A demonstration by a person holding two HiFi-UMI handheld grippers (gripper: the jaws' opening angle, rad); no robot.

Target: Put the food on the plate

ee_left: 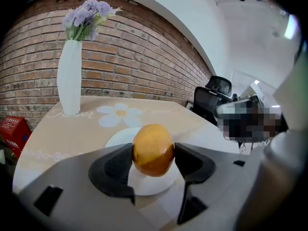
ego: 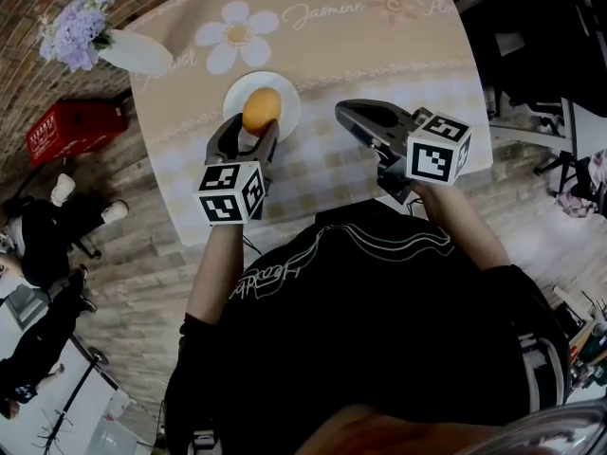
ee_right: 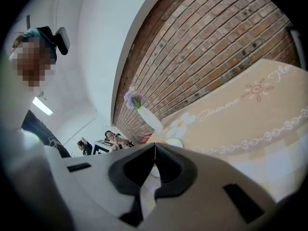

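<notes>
Your left gripper [ego: 252, 131] fingers [ee_left: 113, 166] grasp the round food [ee_left: 153, 149] just over the plate [ego: 289, 98], so lower straight down; your right gripper [ee_right: 154, 150] is clenched, empty.

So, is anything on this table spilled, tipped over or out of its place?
Nothing stands out. The vase stands upright near the edge of the table, the plate lies flat, and the left gripper holds the round orange food, whole, over it. The right gripper is shut on nothing.
</notes>
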